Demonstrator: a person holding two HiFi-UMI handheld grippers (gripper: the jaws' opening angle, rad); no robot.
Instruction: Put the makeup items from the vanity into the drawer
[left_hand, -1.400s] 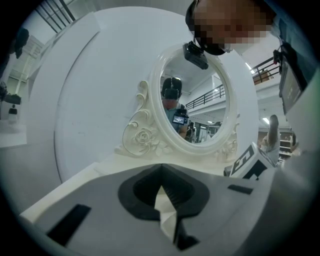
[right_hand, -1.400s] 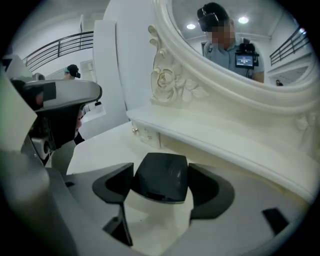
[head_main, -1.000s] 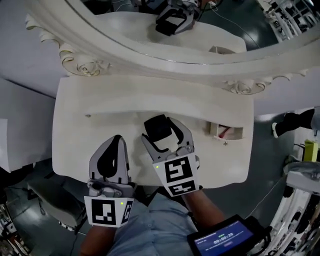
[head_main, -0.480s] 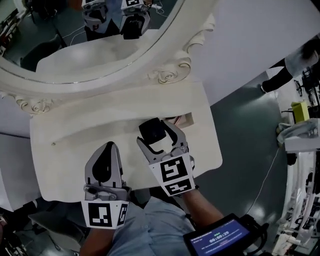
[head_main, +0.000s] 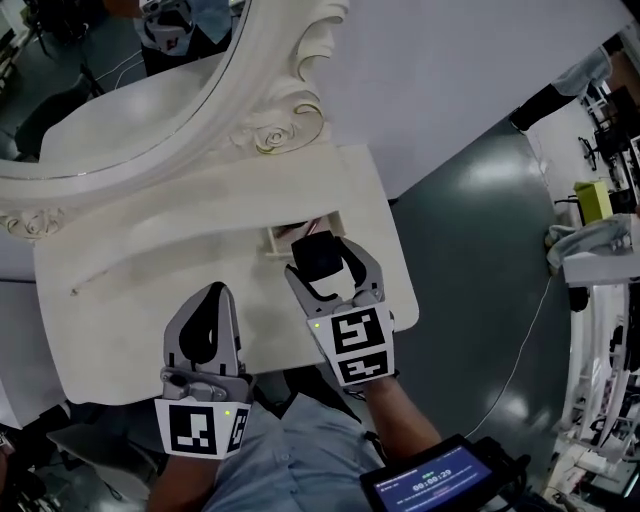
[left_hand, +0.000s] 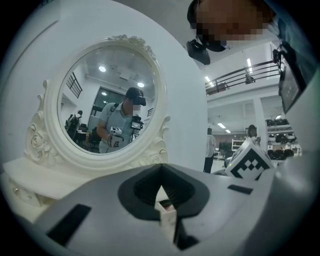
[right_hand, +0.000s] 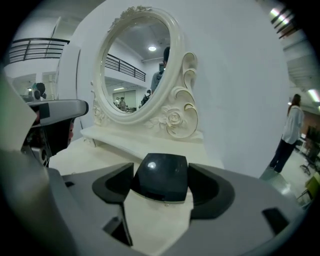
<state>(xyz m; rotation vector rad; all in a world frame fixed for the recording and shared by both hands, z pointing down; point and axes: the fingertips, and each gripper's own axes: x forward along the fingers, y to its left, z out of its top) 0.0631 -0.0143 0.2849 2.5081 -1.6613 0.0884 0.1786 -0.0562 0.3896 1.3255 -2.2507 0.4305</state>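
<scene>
Black compact in right tool, near drawer (left tool: jaws together)

A dark grey floor lies to the right, and a thin cable trails across it near a white rack. A small lit screen sits at the bottom edge (its text is too small to read). A person stands beside the white wall.
</scene>
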